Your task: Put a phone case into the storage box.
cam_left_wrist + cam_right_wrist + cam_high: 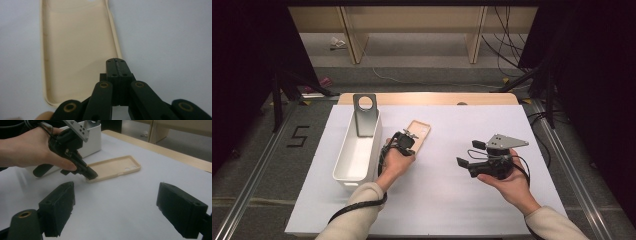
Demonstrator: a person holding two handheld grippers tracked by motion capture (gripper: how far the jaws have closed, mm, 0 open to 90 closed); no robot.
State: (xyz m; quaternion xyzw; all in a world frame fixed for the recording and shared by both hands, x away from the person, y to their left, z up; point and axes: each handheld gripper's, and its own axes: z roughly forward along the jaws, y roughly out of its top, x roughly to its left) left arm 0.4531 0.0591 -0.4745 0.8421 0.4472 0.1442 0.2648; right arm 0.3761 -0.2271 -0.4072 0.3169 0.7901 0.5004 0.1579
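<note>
Now the left hand-held gripper point(117, 65), jaws together, touches the beige, hollow-side-up phone case point(77, 47); the right hand-held gripper point(116, 205) gapes.

A lab: black tripod legs point(277, 100), loose floor cables point(507, 47).

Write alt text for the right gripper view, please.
A hand holds the left gripper, jaws closed, its tip at the near edge of a beige phone case lying open side up on a white table. The right gripper jaws stand wide open in front.
</note>
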